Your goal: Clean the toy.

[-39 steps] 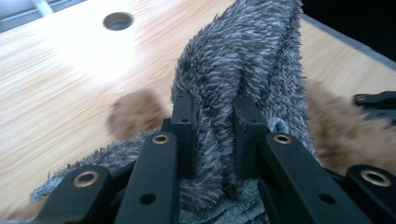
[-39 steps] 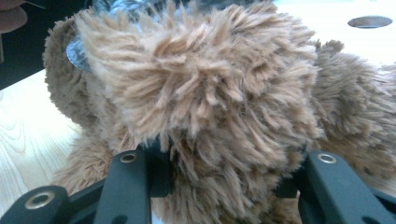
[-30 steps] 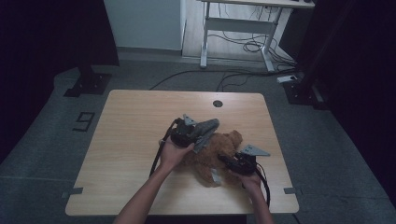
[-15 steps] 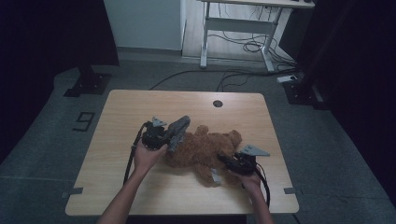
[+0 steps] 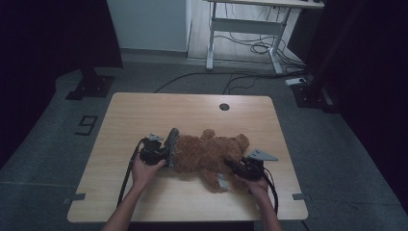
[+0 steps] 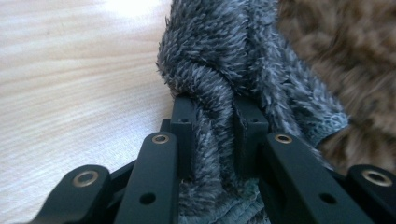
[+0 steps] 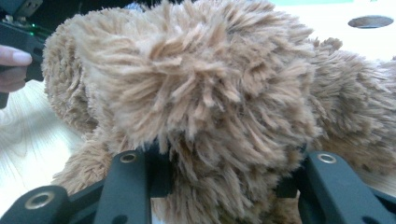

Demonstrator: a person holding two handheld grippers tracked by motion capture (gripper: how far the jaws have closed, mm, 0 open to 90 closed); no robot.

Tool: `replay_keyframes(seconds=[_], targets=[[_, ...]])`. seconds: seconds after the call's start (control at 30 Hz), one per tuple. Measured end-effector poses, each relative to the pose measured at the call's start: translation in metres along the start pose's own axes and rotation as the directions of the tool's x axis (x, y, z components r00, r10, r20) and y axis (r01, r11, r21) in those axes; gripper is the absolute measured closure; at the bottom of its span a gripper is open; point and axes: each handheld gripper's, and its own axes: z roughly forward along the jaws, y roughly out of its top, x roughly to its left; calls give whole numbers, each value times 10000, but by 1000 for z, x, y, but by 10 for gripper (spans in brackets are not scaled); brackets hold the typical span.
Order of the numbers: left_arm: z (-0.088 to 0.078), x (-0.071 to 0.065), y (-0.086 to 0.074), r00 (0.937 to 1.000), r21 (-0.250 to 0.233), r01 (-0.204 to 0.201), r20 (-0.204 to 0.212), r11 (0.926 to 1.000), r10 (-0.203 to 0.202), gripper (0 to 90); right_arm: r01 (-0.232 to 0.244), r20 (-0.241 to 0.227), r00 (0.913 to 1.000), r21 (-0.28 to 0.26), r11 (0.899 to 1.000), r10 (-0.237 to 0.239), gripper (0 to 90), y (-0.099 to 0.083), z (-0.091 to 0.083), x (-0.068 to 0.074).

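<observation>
The whole room is pretty dim, and the light wooden table (image 5: pixel 144 115) in the middle is the brightest thing around. It has a small round cable hole (image 5: pixel 223 107) near its far edge. Under and around the table is grey carpet (image 5: pixel 57 144), with a little tape mark (image 5: pixel 87 124) on it off the table's left side. Past the far edge stands a white desk frame (image 5: pixel 243 26) with loose cables (image 5: pixel 260 48) tangled beneath it, against a pale wall panel (image 5: pixel 146 24). Dark curtains (image 5: pixel 48 43) hang to either side of the table, and a black stand base (image 5: pixel 91 86) sits near its far left corner.
</observation>
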Motion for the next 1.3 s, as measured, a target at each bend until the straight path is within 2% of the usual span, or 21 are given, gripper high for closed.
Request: replay_keyframes(seconds=[0.07, 0.17, 0.27, 0.4, 0.5, 0.6, 0.7, 0.77, 0.8, 0.83, 0.9, 0.93, 1.03, 1.07, 1.13, 1.17, 1.2, 1.23, 1.3], targets=[[0, 2, 1, 9999, -52, 127, 111, 9999, -127, 732, -6, 55, 10000, -52, 10000, 6, 529, 0, 1, 0], [-1, 3, 9, 9999, -89, 85, 138, 9999, -83, 732, 35, 135, 9999, -84, 10000, -34, 532, 1, 3, -1], [-10, 4, 22, 10000, -706, -18, 14, 9975, 19, 730, 58, 353, 9994, -46, 10000, -57, 532, 7, 10, -9], [-24, 1, 44, 9995, -1392, -203, 197, 9901, 233, 727, 66, 416, 9991, -153, 9999, -60, 532, 10, 16, -16], [-30, -11, 68, 9974, -1720, -548, 365, 9836, 619, 720, 177, 398, 9991, -199, 9996, -169, 531, 10, 17, -18], [-27, -31, 90, 9927, -1934, -876, 644, 9772, 1017, 708, 214, 438, 9988, -183, 9996, -206, 530, 10, 17, -17], [-10, -50, 100, 9888, -1548, -1155, 761, 9812, 1284, 708, 250, 451, 9987, -195, 9995, -241, 529, 10, 17, -16], [3, -58, 99, 9883, -1258, -1319, 596, 9833, 1402, 709, 260, 425, 9988, -193, 9995, -252, 528, 10, 17, -17], [3, -58, 99, 9883, -1258, -1319, 596, 9833, 1402, 709, 278, 417, 9988, -188, 9994, -270, 527, 10, 17, -17], [13, -63, 92, 9873, -1267, -1506, 324, 9804, 1558, 709, 288, 412, 9988, -181, 9994, -280, 526, 10, 17, -16], [17, -67, 84, 9819, -1336, -1881, -38, 9730, 1893, 714, 309, 411, 9987, -156, 9994, -302, 517, 9, 16, -16], [17, -67, 80, 9806, -1417, -1947, -76, 9706, 1956, 717, 257, 389, 9989, -140, 9996, -251, 508, 9, 16, -16], [14, -66, 75, 9799, -1443, -1973, 23, 9697, 1997, 724, 184, 370, 9992, -121, 9998, -180, 463, 9, 16, -16], [10, -66, 69, 9785, -1492, -2028, 80, 9678, 2062, 727, 12, 419, 9991, -47, 10000, -10, 356, 10, 14, -14], [7, -67, 63, 9758, -1602, -2149, 45, 9634, 2184, 728, -368, 333, 9988, 80, 9993, 365, 280, 10, 10, -15], [6, -68, 61, 9744, -1629, -2213, 24, 9615, 2247, 730, -472, 336, 9983, 123, 9988, 468, 242, 11, 7, -15], [6, -68, 61, 9744, -1629, -2213, 24, 9615, 2247, 730, -472, 336, 9983, 123, 9988, 468, 242, 11, 7, -15], [3, -71, 55, 9723, -1785, -2302, -25, 9566, 2336, 731, -586, 481, 9971, 69, 9983, 582, 182, 13, -1, -15], [1, -73, 50, 9697, -1903, -2407, -42, 9518, 2444, 732, -741, 464, 9961, -267, 9969, 753, 159, 17, -12, -16]])
